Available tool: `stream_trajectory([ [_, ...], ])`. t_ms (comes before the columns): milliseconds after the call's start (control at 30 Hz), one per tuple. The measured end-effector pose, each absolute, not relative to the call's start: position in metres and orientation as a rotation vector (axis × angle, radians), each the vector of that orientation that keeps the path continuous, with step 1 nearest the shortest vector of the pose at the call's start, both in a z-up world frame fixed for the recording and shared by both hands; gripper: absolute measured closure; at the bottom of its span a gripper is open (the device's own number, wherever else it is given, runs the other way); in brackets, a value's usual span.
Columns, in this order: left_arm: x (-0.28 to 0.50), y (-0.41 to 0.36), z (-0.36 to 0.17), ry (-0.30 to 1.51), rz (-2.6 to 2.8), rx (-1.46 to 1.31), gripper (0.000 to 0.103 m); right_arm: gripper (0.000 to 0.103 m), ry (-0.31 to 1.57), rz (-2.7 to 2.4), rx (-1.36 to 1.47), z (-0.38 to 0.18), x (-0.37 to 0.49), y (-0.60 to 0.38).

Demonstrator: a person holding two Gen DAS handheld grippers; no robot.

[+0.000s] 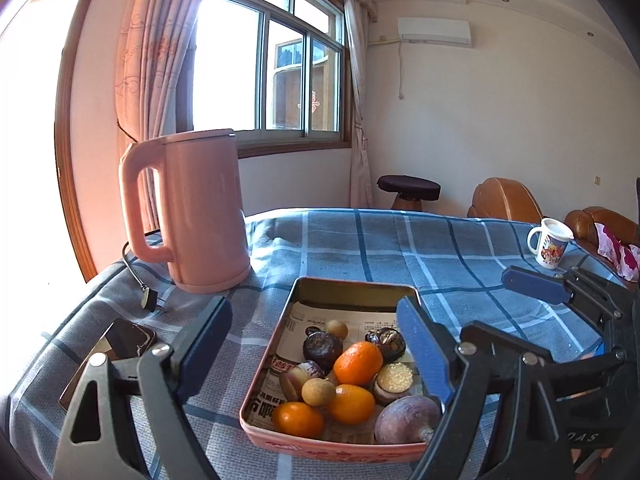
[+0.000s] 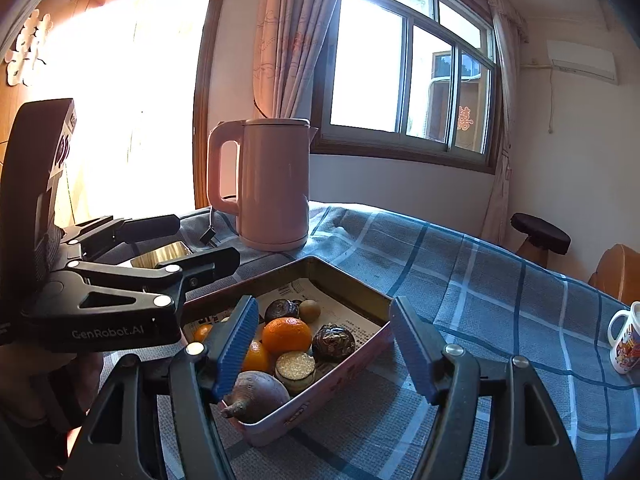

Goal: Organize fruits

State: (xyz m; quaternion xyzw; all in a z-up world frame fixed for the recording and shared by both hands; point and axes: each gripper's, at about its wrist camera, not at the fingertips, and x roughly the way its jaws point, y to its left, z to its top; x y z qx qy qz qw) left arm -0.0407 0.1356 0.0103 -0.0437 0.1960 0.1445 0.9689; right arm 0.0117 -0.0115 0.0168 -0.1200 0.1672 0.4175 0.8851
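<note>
1. Left wrist view: the left gripper [image 1: 316, 344] is hanging over the pink tin tray [image 1: 280, 446] with its jaws spread wide and nothing between the pads. The tray is sitting on the blue checked tablecloth [image 1: 400, 248], lined with newspaper and holding the fruits: an orange [image 1: 357, 362], two smaller orange ones, a round tan fruit [image 1: 318, 392], dark brown ones and a purple root-like one [image 1: 406, 420] at the near right corner.
2. Same view: a pink kettle [image 1: 200, 212] is standing behind the tray, a shiny lid [image 1: 108, 356] is lying to the left, a mug [image 1: 550, 248] is sitting far right. The right gripper [image 1: 466, 290] is showing at the right, jaws apart, empty.
3. Right wrist view: the right gripper [image 2: 324, 344] is framing the tray's near corner [image 2: 340, 384], jaws parted and gripping nothing. The left gripper [image 2: 208, 240] is reaching in from the left, jaws open, holding nothing.
</note>
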Motion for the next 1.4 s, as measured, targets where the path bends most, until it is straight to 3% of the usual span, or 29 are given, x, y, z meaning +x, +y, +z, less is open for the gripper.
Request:
stream_trajectory([
  [1200, -0.034, 0.109, 0.01, 0.408, 0.267, -0.034, 0.015, 0.031, 0.323, 0.791, -0.147, 0.02, 0.016, -0.051],
  [1400, -0.034, 0.107, 0.01, 0.401, 0.28, -0.024, 0.001, 0.031, 0.325, 0.786, -0.147, 0.02, 0.017, -0.053],
])
